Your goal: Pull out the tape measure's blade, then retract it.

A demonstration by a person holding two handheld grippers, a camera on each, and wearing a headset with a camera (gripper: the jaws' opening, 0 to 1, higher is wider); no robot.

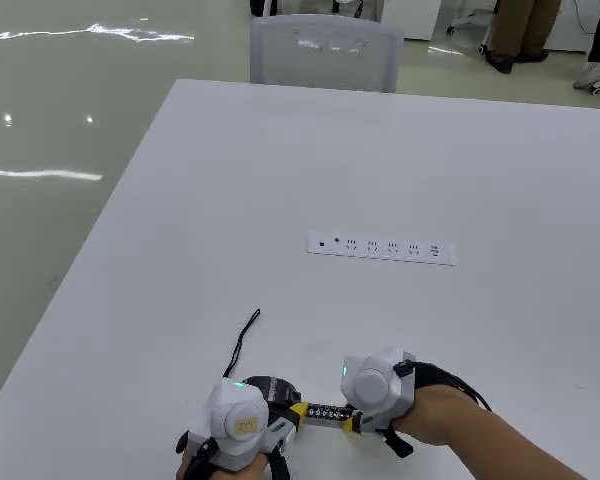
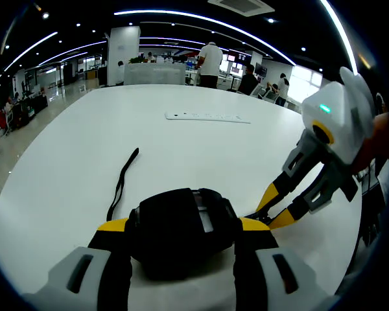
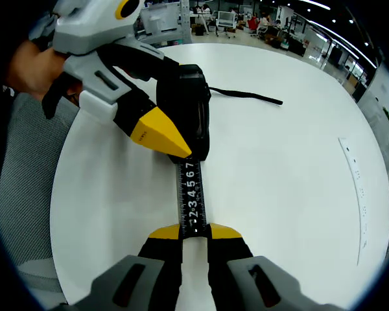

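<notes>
On the person's side of the power strip (image 1: 380, 248), well short of it and down by the near edge of the white tabletop (image 1: 280, 180), is where everything's happening. The black tape measure (image 1: 270, 392) sits on the tabletop with the left tool (image 1: 280, 405) clamped around its case, one yellow-tipped jaw on each side. You can see that nicely in the left gripper view, where the case fills the gap between the jaws.

The blade (image 1: 325, 411) is pulled out a short way, running sideways from the case, roughly parallel to the power strip. The right tool (image 3: 194, 231) is pinched shut on the blade's free end. In the right gripper view the numbers 1 to 7 are readable on the stretch between the two tools.

The tape measure's thin black strap (image 1: 242, 340) trails off the case toward the power strip, lying loose on the tabletop and stopping well short of it.
</notes>
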